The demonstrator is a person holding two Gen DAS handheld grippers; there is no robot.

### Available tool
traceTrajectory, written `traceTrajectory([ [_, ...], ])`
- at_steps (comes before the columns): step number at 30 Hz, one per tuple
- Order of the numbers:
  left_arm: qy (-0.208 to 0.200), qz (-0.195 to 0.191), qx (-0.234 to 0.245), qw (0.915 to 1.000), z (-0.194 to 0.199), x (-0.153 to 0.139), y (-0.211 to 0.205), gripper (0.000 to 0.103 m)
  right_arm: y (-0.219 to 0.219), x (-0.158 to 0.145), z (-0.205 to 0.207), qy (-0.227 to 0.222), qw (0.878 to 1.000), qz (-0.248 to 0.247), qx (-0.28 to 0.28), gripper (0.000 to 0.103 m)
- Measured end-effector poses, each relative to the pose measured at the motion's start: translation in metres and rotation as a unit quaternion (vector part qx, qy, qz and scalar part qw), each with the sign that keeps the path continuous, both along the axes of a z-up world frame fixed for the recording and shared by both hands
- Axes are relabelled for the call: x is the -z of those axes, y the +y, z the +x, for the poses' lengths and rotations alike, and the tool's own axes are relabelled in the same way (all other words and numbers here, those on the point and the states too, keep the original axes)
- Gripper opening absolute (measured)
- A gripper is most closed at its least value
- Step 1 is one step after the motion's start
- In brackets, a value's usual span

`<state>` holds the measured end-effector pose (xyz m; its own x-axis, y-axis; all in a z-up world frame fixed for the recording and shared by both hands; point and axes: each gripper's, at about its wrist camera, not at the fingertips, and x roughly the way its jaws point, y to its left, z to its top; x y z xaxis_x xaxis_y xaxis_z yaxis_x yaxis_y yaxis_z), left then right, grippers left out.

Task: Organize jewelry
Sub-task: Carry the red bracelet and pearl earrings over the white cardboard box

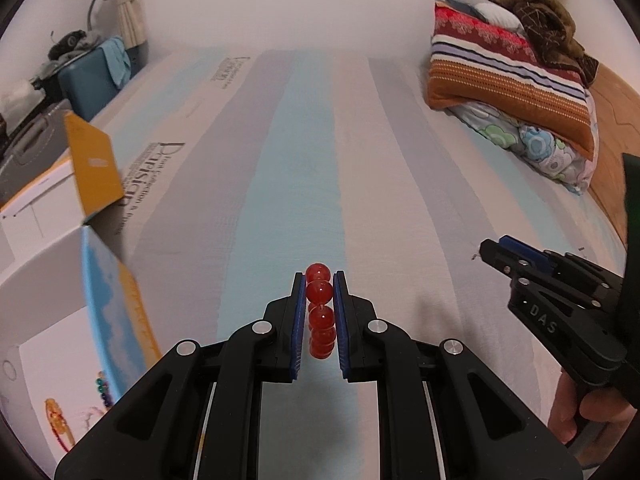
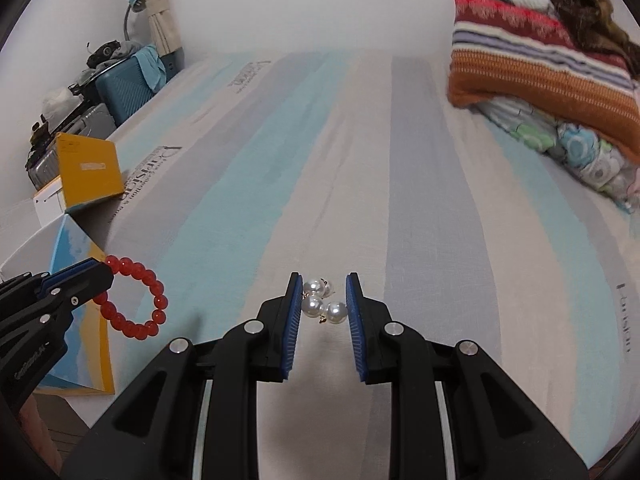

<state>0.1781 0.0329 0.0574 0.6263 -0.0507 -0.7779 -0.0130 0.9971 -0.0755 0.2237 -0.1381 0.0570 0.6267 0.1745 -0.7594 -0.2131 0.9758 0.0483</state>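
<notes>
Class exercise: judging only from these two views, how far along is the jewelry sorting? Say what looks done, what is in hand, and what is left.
Done: some beaded pieces already lie in the open white box at the left.

In hand: the left gripper is shut on a red bead bracelet, and the right gripper holds pearl earrings, both above the striped bed.

Left: neither held piece is in the box yet.

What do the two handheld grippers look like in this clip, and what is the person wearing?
Both the left gripper and the right gripper are matte black linkage frames with silver round pivot pins and ribbed blue pads lining the fingers. White lettering runs along their sides; on the right one it reads DAS. A dark green sleeve shows at the edge.
</notes>
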Motion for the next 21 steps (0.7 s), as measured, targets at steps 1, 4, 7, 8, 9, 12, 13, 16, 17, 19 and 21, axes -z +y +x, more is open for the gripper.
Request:
traceTrajectory([
  [1,-0.002,0.000,-0.002,1.0000,-0.003,-0.002,0.003,0.013,0.004,-0.004,-0.002,-0.003,1.000,0.001,-0.002,0.021],
  [4,-0.009,0.001,-0.010,0.9999,-0.013,-0.010,0.013,0.013,0.017,-0.015,-0.012,-0.013,1.000,0.000,-0.006,0.021],
  [7,-0.020,-0.001,-0.016,0.9997,-0.027,-0.019,0.025,0.013,0.033,-0.027,-0.024,-0.022,1.000,0.000,-0.015,0.021],
  [8,-0.023,-0.003,-0.018,0.9996,-0.032,-0.023,0.028,0.013,0.039,-0.030,-0.028,-0.025,1.000,-0.001,-0.018,0.021],
  [9,-0.026,-0.005,-0.019,0.9995,-0.035,-0.026,0.030,0.013,0.045,-0.034,-0.032,-0.028,0.999,-0.002,-0.022,0.021],
  [12,-0.046,-0.015,-0.018,0.9987,-0.055,-0.040,0.043,0.013,0.062,-0.041,-0.042,-0.034,0.999,-0.006,-0.031,0.021],
  [13,-0.049,-0.015,-0.019,0.9985,-0.059,-0.043,0.046,0.013,0.069,-0.043,-0.046,-0.036,0.999,-0.007,-0.036,0.021],
  [16,-0.063,-0.014,-0.030,0.9974,-0.075,-0.055,0.062,0.013,0.088,-0.047,-0.054,-0.039,0.998,-0.012,-0.047,0.021],
  [17,-0.067,-0.015,-0.036,0.9970,-0.080,-0.059,0.069,0.013,0.094,-0.049,-0.056,-0.040,0.998,-0.014,-0.051,0.021],
  [19,-0.075,-0.015,-0.046,0.9961,-0.089,-0.064,0.082,0.013,0.108,-0.051,-0.062,-0.043,0.997,-0.017,-0.061,0.021],
  [21,-0.077,-0.017,-0.057,0.9952,-0.097,-0.067,0.097,0.013,0.120,-0.053,-0.064,-0.046,0.997,-0.019,-0.067,0.021],
])
